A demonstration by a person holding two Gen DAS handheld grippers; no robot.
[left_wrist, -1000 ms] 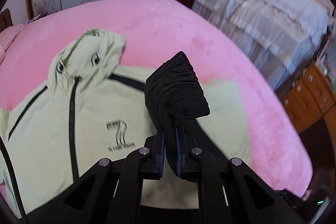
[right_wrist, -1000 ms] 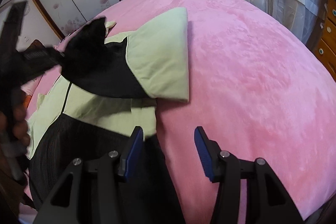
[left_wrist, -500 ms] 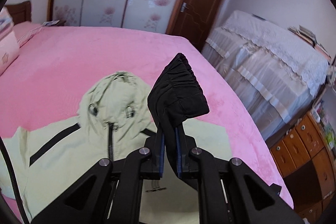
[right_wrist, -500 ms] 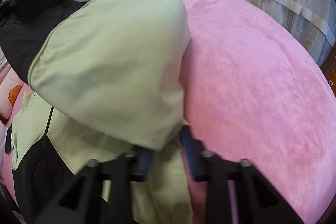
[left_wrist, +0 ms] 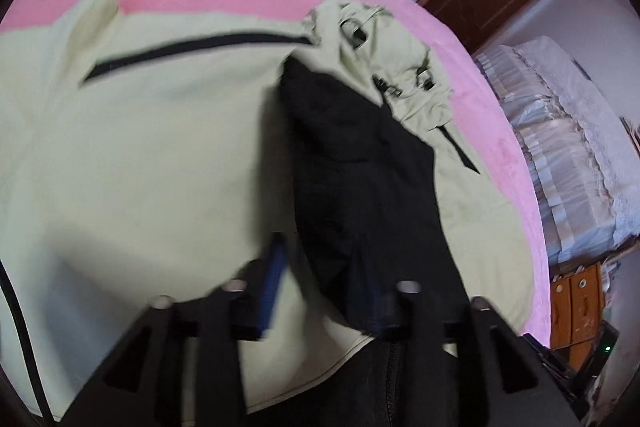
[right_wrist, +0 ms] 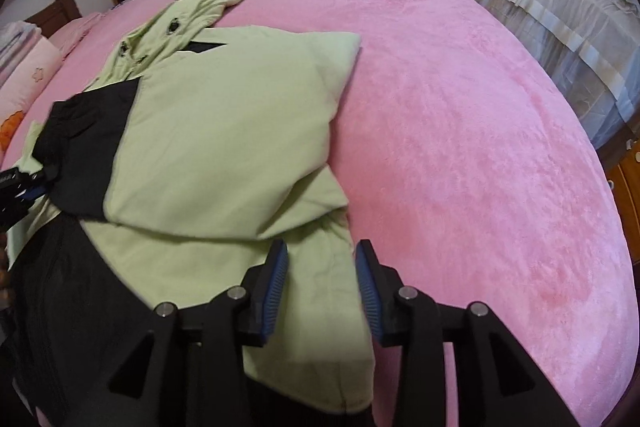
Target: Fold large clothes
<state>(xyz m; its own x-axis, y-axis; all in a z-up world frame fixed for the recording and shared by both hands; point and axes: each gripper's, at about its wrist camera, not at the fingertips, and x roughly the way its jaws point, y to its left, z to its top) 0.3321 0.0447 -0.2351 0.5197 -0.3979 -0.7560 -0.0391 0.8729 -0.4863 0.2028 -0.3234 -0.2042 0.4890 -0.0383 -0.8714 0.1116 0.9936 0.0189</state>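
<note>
Right of the right claw, bare pink bed lies unobstructed out to its edge. Ahead and left, the folded green jacket covers the surface. The black sleeve drapes between the left claw's spread fingers.

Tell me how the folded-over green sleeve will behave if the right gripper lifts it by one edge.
The sleeve will probably droop and unfold: it lies in soft creases over the jacket. It looks light, thin fabric. Its black cuff may drag, and the plush pink blanket could cling slightly. The right gripper is open.
</note>
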